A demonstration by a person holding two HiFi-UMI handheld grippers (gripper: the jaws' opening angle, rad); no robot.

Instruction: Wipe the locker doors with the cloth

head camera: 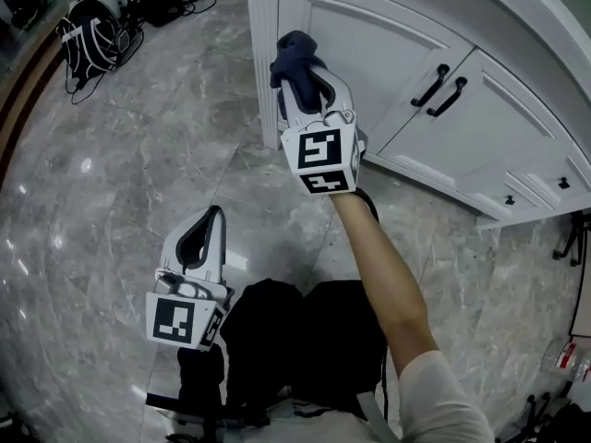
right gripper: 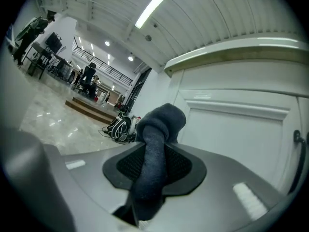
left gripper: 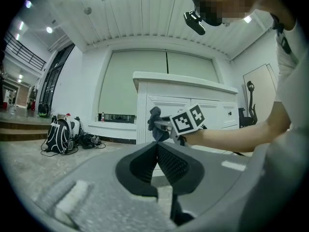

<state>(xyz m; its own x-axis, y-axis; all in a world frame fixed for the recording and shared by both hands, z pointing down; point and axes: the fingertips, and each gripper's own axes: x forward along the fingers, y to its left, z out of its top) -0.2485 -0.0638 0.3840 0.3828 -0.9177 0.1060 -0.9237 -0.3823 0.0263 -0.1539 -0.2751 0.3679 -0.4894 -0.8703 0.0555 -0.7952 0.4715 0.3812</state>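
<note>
Dark blue cloth (right gripper: 157, 149) is clamped between the jaws of the right gripper (head camera: 303, 74), its bunched end held near the leftmost locker door (head camera: 379, 58) (contact cannot be confirmed). The jaws of the left gripper (left gripper: 157, 148) are closed on nothing. The cloth could be pulled loose if dragged against the panel moulding.

No words or numbers can be read anywhere. The left gripper (head camera: 214, 214) and right gripper (head camera: 299, 55) carry only black-and-white square patterns.
</note>
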